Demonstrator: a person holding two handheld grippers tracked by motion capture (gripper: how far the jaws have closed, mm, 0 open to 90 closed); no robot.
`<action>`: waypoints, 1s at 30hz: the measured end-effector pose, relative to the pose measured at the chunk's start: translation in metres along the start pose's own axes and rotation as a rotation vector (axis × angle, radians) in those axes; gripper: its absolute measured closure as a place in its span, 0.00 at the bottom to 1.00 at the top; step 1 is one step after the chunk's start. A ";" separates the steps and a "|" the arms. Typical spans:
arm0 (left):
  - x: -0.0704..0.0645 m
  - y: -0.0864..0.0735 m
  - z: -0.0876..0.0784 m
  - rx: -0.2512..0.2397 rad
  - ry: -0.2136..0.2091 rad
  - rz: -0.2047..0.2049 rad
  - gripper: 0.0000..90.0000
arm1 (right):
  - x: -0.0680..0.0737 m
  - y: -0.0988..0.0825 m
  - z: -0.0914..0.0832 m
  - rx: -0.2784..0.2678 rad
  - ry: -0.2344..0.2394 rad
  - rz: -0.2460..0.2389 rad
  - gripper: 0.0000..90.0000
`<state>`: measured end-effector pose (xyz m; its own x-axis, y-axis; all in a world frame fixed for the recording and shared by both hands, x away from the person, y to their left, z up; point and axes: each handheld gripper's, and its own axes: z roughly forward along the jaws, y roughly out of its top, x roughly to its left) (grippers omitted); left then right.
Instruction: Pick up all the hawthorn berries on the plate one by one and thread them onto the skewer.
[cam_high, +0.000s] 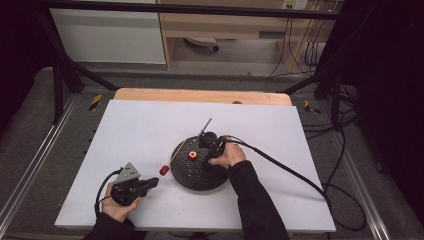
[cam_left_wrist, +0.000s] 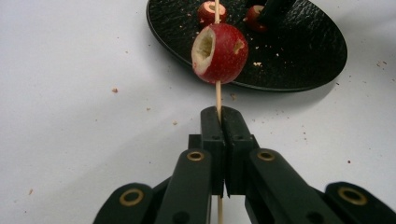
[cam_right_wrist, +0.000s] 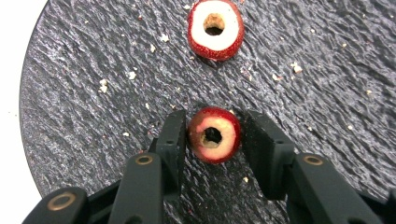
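Observation:
My left gripper (cam_high: 155, 183) (cam_left_wrist: 220, 112) is shut on a thin wooden skewer (cam_high: 205, 125) (cam_left_wrist: 217, 93) at the near left of the white table. A cored red fruit (cam_high: 164, 170) (cam_left_wrist: 219, 53) is threaded on the skewer just short of the black plate (cam_high: 200, 177) (cam_left_wrist: 303, 60). Over the plate, my right gripper (cam_high: 204, 147) (cam_right_wrist: 215, 117) points down, shut on a second cored red fruit (cam_right_wrist: 214, 134) that rests on the plate (cam_right_wrist: 93, 84). A third cored fruit (cam_right_wrist: 215, 29) (cam_high: 192, 155) lies on the plate just beyond it.
Crumbs are scattered over the plate and the white table top (cam_high: 150, 125). A black cable (cam_high: 290, 170) trails from the right gripper across the table to the right edge. Black frame bars (cam_high: 65, 70) stand at the far corners.

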<state>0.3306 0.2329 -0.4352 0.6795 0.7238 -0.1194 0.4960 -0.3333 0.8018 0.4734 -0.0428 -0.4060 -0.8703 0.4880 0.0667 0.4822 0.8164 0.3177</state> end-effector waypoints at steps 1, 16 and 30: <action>0.000 0.000 0.000 0.000 0.000 0.000 0.98 | 0.000 0.000 0.000 0.002 0.001 0.004 0.69; 0.000 0.000 0.000 -0.002 0.000 0.002 0.98 | -0.001 0.001 -0.002 -0.008 0.010 0.024 0.70; -0.003 0.001 0.000 -0.004 0.004 0.006 0.98 | 0.004 -0.006 -0.031 -0.097 0.004 0.081 0.70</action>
<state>0.3293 0.2306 -0.4343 0.6801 0.7244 -0.1125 0.4899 -0.3348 0.8049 0.4640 -0.0554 -0.3784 -0.8295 0.5496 0.0995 0.5390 0.7408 0.4008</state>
